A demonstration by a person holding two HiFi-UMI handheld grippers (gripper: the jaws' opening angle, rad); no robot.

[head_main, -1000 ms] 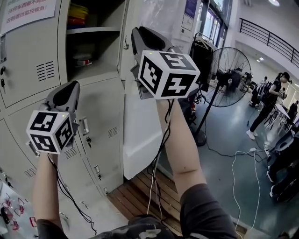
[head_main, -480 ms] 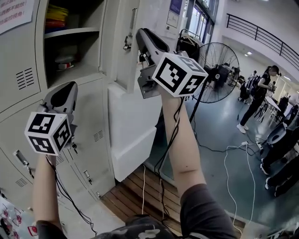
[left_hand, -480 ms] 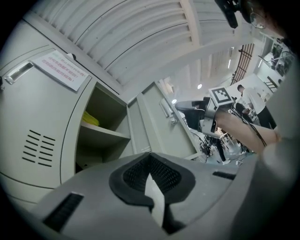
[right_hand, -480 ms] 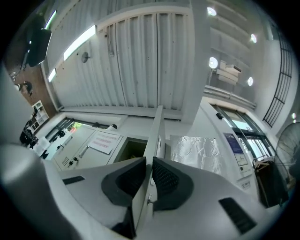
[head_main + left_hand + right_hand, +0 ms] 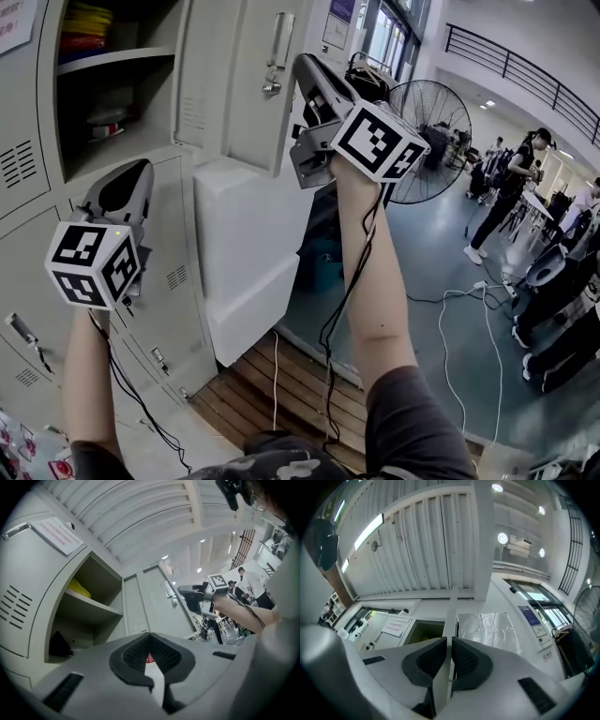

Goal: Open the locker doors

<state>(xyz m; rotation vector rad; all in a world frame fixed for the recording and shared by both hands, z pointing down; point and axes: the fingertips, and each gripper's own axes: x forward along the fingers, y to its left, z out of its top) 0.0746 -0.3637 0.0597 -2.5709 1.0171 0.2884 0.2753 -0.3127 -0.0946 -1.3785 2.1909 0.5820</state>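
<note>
From the head view, the right gripper [image 5: 307,70] was raised at the free edge of the upper locker door [image 5: 248,84], which stood swung out from its open compartment [image 5: 103,103]. A yellow item [image 5: 86,19] lay on the shelf [image 5: 112,58] inside. The left gripper [image 5: 127,183] was lower, in front of the closed lockers below and touching nothing. A fan [image 5: 427,131] stood beyond the right arm.

In the left gripper view, its fingers [image 5: 136,653] were clenched together with nothing between them. Past them were the open compartment, the swung-out door and the right gripper at the door's edge.

In the right gripper view, the door's thin edge ran straight up between the fingers [image 5: 424,660], which were clamped on it from both sides. The open compartment showed just left of the edge.
</note>
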